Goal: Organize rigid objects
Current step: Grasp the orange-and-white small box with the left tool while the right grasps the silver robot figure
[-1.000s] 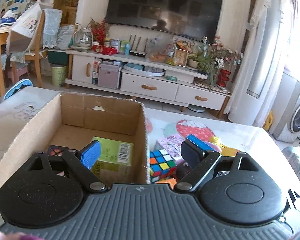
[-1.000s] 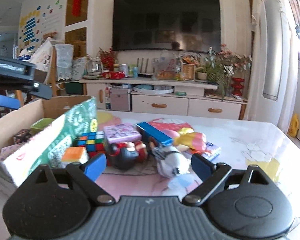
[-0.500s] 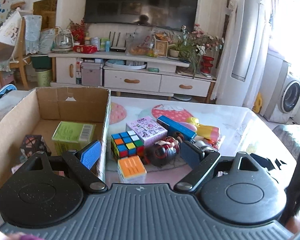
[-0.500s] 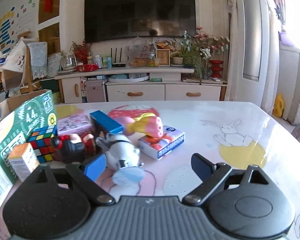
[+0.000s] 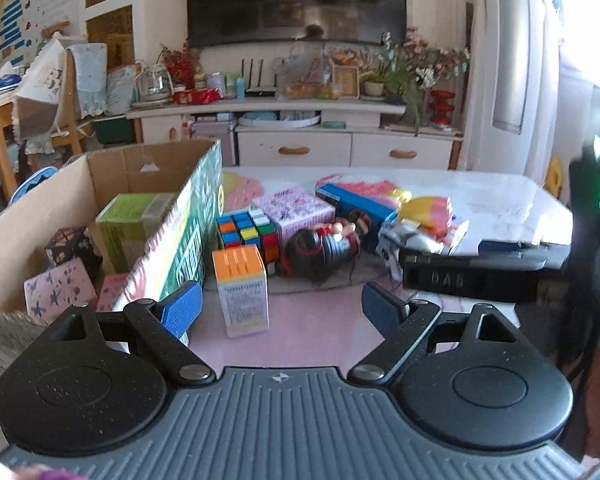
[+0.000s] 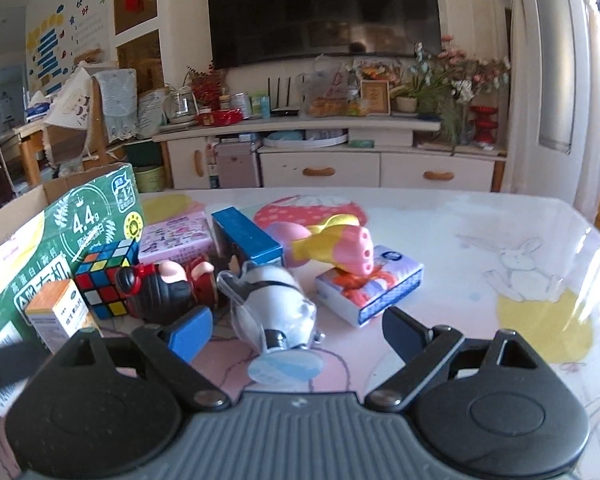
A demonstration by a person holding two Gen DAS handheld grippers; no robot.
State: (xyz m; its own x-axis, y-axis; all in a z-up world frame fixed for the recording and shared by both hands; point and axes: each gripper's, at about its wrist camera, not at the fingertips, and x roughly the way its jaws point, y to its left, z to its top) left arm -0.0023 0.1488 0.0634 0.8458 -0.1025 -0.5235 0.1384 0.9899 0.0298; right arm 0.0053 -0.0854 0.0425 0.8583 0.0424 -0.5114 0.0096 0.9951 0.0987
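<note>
Both hand-held grippers stand with jaws apart and hold nothing: the left hand-held gripper and the right hand-held gripper point slightly down over the desk. The task's things lie in a loose group on the desk: a Rubik's cube, a small box with orange top standing upright in front of the cube, a pink printed box, a long blue box, a black and red toy figure, a white toy directly before the right jaws, a yellow and pink toy resting on a flat printed box. At left, a cardboard box with green printed outer side already contains a green carton and small patterned boxes. The right hand-held gripper's black body crosses the right side of the left view.
</note>
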